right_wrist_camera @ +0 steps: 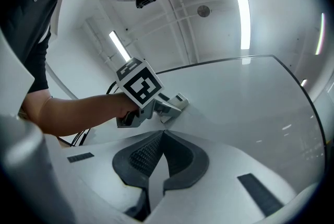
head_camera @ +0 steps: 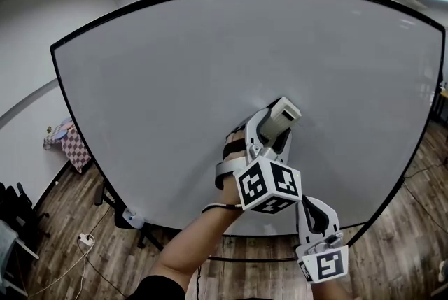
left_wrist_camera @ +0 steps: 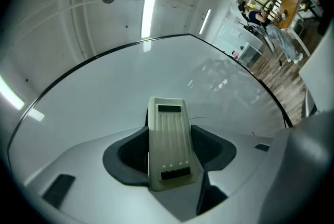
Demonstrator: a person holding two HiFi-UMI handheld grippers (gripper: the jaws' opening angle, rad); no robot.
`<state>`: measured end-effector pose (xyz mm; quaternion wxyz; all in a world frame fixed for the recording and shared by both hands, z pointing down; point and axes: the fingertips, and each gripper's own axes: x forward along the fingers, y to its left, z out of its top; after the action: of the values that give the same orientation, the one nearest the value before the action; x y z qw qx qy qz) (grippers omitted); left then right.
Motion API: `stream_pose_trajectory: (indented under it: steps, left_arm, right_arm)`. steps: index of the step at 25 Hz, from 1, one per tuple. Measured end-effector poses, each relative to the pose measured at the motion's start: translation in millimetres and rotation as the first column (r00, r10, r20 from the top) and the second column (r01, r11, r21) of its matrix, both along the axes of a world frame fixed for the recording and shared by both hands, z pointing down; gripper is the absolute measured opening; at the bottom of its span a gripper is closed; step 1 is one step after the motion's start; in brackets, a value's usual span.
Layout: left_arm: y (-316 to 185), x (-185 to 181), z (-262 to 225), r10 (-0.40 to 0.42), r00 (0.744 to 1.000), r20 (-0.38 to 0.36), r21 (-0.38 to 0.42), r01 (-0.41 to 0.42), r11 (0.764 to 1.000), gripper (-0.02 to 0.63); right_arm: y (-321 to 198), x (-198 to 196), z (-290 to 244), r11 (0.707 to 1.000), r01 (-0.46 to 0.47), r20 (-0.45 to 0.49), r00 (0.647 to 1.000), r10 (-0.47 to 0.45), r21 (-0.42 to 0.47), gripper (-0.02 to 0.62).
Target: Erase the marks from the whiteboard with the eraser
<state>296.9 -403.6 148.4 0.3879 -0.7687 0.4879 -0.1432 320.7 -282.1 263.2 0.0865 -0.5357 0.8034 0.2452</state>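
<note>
The whiteboard [head_camera: 196, 68] fills the head view and looks blank white there. My left gripper [head_camera: 274, 129] is shut on a cream plastic eraser [head_camera: 282, 114], whose far end is at the board's lower middle. In the left gripper view the ribbed eraser [left_wrist_camera: 167, 134] sits between the dark pads [left_wrist_camera: 128, 152], and a faint thin line [left_wrist_camera: 202, 117] shows on the board just right of it. My right gripper [head_camera: 312, 209] hangs lower, near the board's bottom edge, with its jaws shut and nothing between them [right_wrist_camera: 160, 137]. From there the left gripper [right_wrist_camera: 148, 100] and eraser [right_wrist_camera: 179, 102] show against the board.
The board stands on a wheeled frame [head_camera: 131, 219] over a wooden floor. A checkered cloth [head_camera: 70, 143] lies at the left, with a power strip [head_camera: 85, 239] and cable on the floor. Windows and furniture [left_wrist_camera: 271, 14] lie past the board's right edge.
</note>
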Motion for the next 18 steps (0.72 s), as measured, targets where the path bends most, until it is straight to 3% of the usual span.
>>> stream_pose_trajectory:
  steps: [4,10,18]
  left_arm:
    - [2,29,12,0.034,0.989,0.143,-0.013,-0.032,0.999,0.268]
    - [4,60,34,0.026,0.944,0.328,0.037,-0.040,0.999,0.268]
    - [8,99,91,0.038,0.839,0.543,0.012,-0.053,0.999,0.268]
  right_arm:
    - [0,15,4,0.999,-0.030,0.016,0.999,0.031,-0.011,0.018]
    - [4,43,5,0.997,-0.082,0.042,0.996,0.082,-0.007,0.018]
    - [3,73,8,0.991,-0.133,0.072,0.988,0.134,-0.015,0.018]
